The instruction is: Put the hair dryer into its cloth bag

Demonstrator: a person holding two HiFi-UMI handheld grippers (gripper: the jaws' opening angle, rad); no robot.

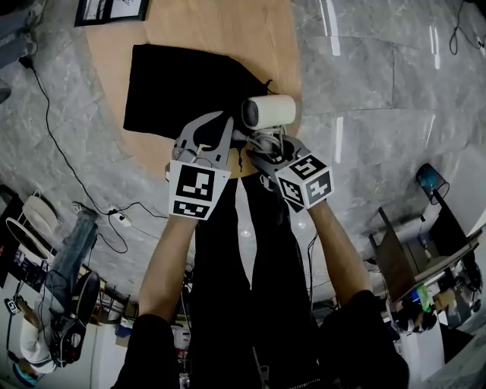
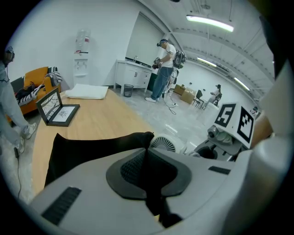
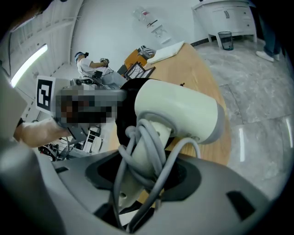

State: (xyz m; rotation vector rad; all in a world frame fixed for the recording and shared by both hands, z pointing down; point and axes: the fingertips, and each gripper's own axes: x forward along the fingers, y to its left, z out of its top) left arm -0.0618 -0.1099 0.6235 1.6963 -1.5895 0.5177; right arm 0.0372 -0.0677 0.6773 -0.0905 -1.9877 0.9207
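A black cloth bag point(image 1: 182, 91) lies flat on the round wooden table point(image 1: 228, 30). At the bag's near right corner my left gripper point(image 1: 230, 135) is shut on the cloth; in the left gripper view the black fabric point(image 2: 92, 147) is pinched between the closed jaws point(image 2: 148, 151). The white hair dryer point(image 1: 267, 112) hangs just right of that corner, barrel lying sideways. My right gripper point(image 1: 266, 146) is shut on its handle, which has the grey cord point(image 3: 142, 151) wound round it. In the right gripper view the barrel point(image 3: 179, 110) fills the middle, with the bag point(image 3: 125, 114) behind it.
A framed picture point(image 1: 110, 9) stands at the table's far end, with a folded white cloth point(image 2: 86, 92) beyond it. The table edge point(image 1: 292, 114) runs just right of the dryer. Cables point(image 1: 76, 182) trail over the marble floor. A person point(image 2: 163, 69) stands far off by the counter.
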